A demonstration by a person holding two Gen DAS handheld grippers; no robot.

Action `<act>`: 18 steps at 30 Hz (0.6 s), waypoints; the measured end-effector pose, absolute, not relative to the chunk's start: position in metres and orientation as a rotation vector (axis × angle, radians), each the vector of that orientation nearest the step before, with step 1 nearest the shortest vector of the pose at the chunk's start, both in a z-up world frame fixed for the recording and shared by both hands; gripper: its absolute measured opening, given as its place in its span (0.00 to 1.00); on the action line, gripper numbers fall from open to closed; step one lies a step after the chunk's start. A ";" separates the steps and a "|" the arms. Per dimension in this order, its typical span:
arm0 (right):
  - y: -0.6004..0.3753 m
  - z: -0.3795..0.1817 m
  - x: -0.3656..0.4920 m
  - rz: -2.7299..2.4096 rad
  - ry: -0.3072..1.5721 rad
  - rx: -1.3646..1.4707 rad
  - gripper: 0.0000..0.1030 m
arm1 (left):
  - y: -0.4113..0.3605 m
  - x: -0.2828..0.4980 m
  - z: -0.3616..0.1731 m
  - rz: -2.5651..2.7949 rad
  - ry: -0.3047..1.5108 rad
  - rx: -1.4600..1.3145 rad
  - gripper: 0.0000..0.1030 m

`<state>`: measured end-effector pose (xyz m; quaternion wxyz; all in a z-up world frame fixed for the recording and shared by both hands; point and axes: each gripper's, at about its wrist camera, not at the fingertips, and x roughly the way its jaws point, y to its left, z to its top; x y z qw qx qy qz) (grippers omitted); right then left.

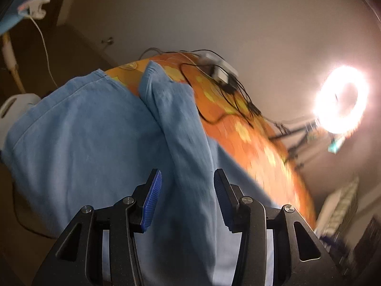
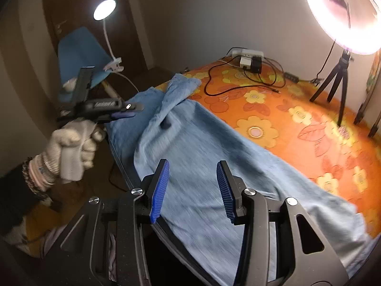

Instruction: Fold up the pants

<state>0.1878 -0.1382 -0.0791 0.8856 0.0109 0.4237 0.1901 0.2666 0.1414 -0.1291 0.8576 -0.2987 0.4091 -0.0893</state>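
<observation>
On the orange bedcover [image 2: 297, 128], blue pants [image 2: 202, 147] lengthwise toward the far wall; both tongs [image 1: 187, 191] [image 2: 193, 183] parted, empty

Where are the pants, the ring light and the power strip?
pants [image 2: 202, 147]: right wrist view, middle of the blue cloth.
ring light [image 2: 316, 12]: right wrist view, its glowing left rim.
power strip [image 2: 247, 53]: right wrist view, white top face.

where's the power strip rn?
Right wrist view, upper middle: the power strip sits at the bed's far edge against the wall, on the orange floral cover, beyond the pants, left of the tripod.
</observation>
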 end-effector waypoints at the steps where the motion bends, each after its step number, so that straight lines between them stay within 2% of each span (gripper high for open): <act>1: -0.137 -0.083 0.193 0.395 0.880 0.041 0.42 | 0.145 0.277 -0.134 -0.180 0.866 -0.657 0.43; 6: -0.138 -0.100 0.216 0.385 0.887 0.089 0.42 | 0.162 0.320 -0.171 -0.148 0.918 -0.865 0.43; 12: -0.146 -0.125 0.227 0.391 0.902 0.135 0.42 | 0.160 0.336 -0.181 -0.164 0.918 -0.907 0.43; 14: -0.149 -0.134 0.231 0.388 0.921 0.152 0.42 | 0.156 0.338 -0.180 -0.173 0.905 -0.909 0.40; 15: -0.150 -0.137 0.232 0.389 0.929 0.156 0.42 | 0.155 0.340 -0.179 -0.175 0.901 -0.906 0.36; 16: -0.151 -0.140 0.233 0.388 0.934 0.156 0.42 | 0.153 0.341 -0.178 -0.172 0.897 -0.892 0.16; 17: -0.152 -0.141 0.234 0.386 0.934 0.153 0.42 | 0.151 0.342 -0.177 -0.163 0.895 -0.875 0.09; 18: -0.152 -0.141 0.233 0.384 0.930 0.151 0.42 | 0.149 0.343 -0.175 -0.155 0.889 -0.860 0.09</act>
